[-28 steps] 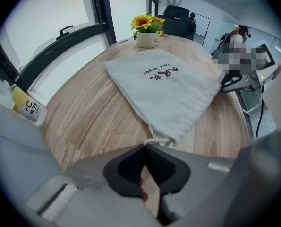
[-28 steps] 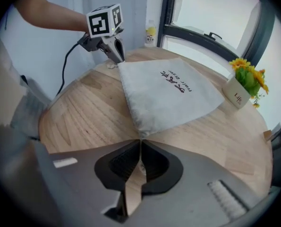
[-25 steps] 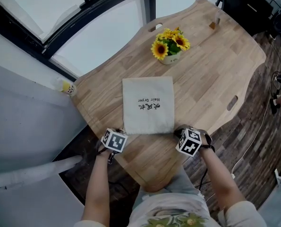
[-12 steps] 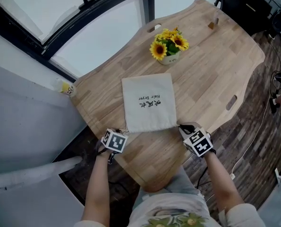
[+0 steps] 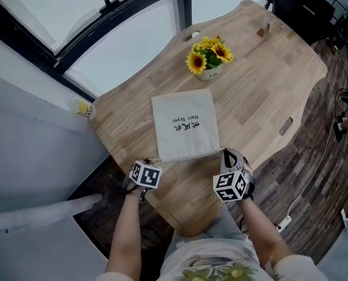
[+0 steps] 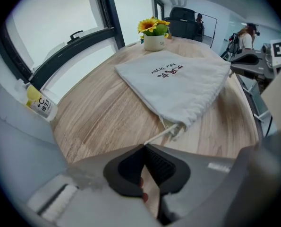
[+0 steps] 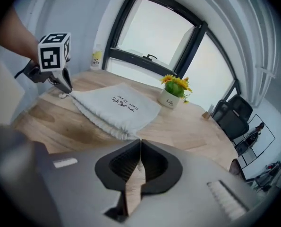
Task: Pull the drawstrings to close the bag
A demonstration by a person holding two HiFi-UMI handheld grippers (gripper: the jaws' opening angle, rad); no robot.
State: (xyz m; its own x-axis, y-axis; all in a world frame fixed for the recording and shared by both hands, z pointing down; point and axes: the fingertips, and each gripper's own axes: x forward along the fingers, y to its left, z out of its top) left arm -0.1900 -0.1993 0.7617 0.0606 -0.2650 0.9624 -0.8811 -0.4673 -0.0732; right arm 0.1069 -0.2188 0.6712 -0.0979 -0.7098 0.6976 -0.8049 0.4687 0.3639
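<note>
Black chair [image 5: 305, 7] cut off by top edge, person's torso [image 5: 212, 268] cut off below

A pale grey square cloth bag [image 5: 185, 127] bears black lettering, and its drawstring [image 6: 161, 132] is cream. The light wooden table [image 5: 261, 86] shows streaky brown grain. Yellow sunflowers with green leaves [image 5: 210, 50] sit there too. The grey left gripper [image 6: 144, 146] and grey right gripper [image 7: 140, 141] carry black-and-white patterned cubes.

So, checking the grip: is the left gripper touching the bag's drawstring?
Touching. In the left gripper view the drawstring runs from the bag straight into the shut jaws of the left gripper.
</note>
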